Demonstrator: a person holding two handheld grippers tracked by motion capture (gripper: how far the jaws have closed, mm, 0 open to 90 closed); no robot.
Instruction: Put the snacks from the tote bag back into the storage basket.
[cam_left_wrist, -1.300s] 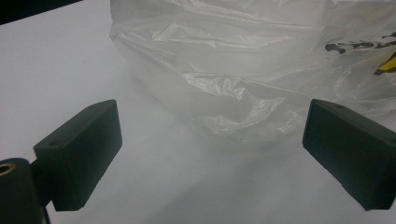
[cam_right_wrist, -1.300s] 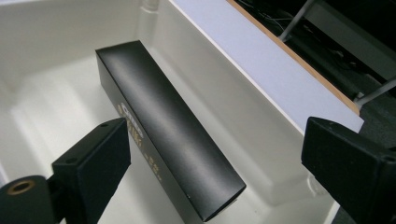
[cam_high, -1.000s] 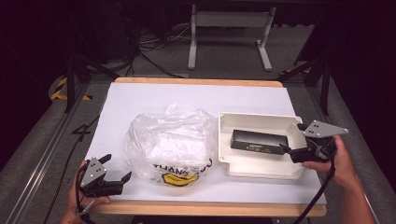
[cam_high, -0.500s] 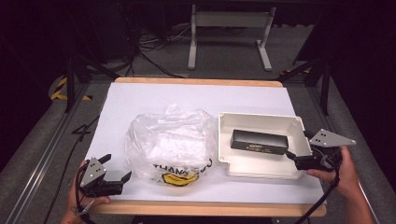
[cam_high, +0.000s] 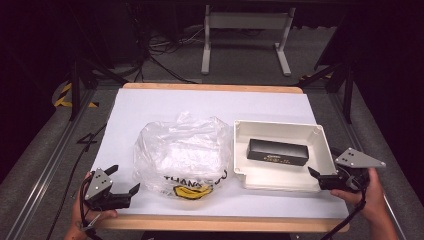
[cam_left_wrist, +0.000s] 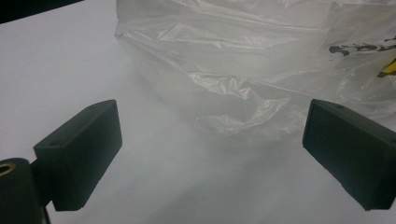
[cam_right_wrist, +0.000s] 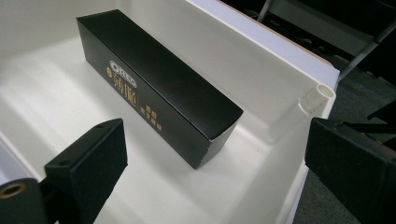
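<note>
Between the right gripper's wide-apart jaws, a long black cardboard box is lying flat in the shallow white plastic tray, likely awaiting pickup. Ahead of the left gripper's equally parted jaws, a crumpled clear plastic bag is resting on the counter, probably the box's destination.

A white-covered table with a wooden edge holds a crumpled clear plastic bag near its middle, printed with dark lettering and a yellow mark at the near side. Just beside it to the right sits a white tray with a long black box lying inside. The left gripper rests at the near left corner, jaws spread, close to the bag. The right gripper sits at the tray's near right corner, held by a hand.
</note>
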